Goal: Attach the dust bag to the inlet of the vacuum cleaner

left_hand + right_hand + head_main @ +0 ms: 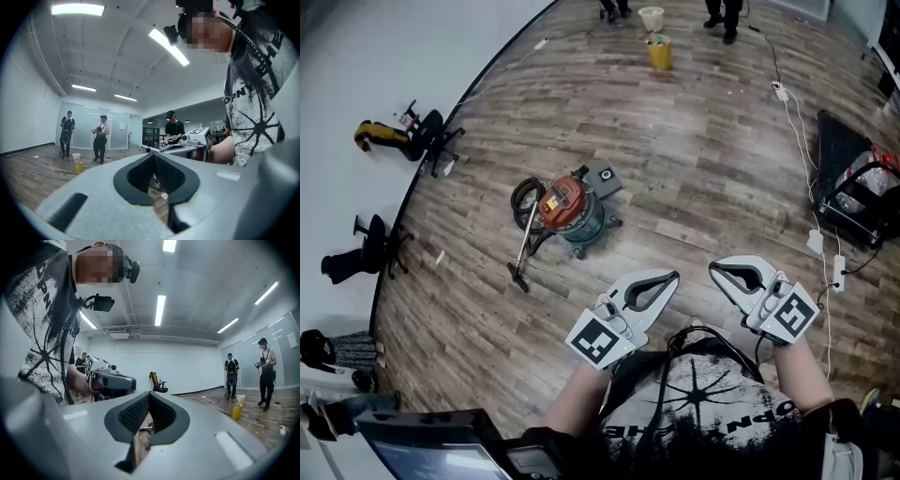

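At the far left a white wall (pixel 356 66) is seen curving along the edge of a plank wood floor (pixel 703 169), and two black office chairs (pixel 427 139) are parked against it, well apart. Further in, the vacuum cleaner (pixel 567 208) is found standing on the open floor, red on top, with its hose and wand (pixel 525 248) trailed off to its left side. A grey square piece (pixel 604 178) with a dark ring is set just beside it, possibly the dust bag, though too small to be sure. Beyond, a yellow bucket (pixel 660 52) and a white one (pixel 651 17) are placed near standing people. Down front, the left gripper (pixel 673 276) is held level with its jaws pressed together and nothing between them. The right gripper (pixel 715 270) is held the same way, jaws closed and empty, with both grippers well short of the vacuum. At the right, white cables (pixel 797 122) are run across the boards toward a black cart (pixel 862 192). Overhead, strip lights (pixel 77 9) are lit.
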A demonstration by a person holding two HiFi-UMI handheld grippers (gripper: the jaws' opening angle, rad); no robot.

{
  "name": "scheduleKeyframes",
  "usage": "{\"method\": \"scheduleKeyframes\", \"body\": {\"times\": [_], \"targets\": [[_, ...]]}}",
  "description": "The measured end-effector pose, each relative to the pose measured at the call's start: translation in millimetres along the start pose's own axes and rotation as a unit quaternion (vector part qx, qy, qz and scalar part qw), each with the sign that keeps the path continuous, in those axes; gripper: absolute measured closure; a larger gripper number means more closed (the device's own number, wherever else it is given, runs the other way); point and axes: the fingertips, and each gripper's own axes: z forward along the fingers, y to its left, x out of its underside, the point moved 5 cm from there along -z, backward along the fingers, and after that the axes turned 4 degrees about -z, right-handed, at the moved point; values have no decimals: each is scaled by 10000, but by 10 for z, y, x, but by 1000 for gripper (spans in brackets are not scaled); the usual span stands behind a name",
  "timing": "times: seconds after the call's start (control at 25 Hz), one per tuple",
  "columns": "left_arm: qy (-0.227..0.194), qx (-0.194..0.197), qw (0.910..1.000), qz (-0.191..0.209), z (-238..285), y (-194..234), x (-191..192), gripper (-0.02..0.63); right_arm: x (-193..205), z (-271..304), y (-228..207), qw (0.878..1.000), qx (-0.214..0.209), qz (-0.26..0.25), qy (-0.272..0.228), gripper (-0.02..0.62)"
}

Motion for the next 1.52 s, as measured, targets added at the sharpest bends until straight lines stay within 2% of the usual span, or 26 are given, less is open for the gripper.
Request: {"method": "scheduleKeyframes", "body": {"times": [0.16,0.48,0.72,0.84,1.0,1.16,1.52], "targets": [[38,-26,10000,80,298,33,-21,612,50,-74,-292,9999,-102,-5,-37,591],[50,-48,9998,-177,512,462,35,612,151,143,-683,9998,-36,147,-89,591],[-108,24,9994,-320,563,1224,108,612,237,679,-1103,9999,-23,2,128,591],[-228,122,9989,-404,557,1717,28,612,197,1075,-1381,9998,59,-71,184,591],[-387,206,9986,-305,525,2448,-192,612,105,1700,-1756,9996,74,-179,205,591],[-391,188,9987,-276,385,3026,-170,612,115,2184,-2000,9994,188,-221,193,591],[-364,245,9982,-406,557,3827,-88,612,246,2619,-2655,9983,320,-200,455,591]]}}
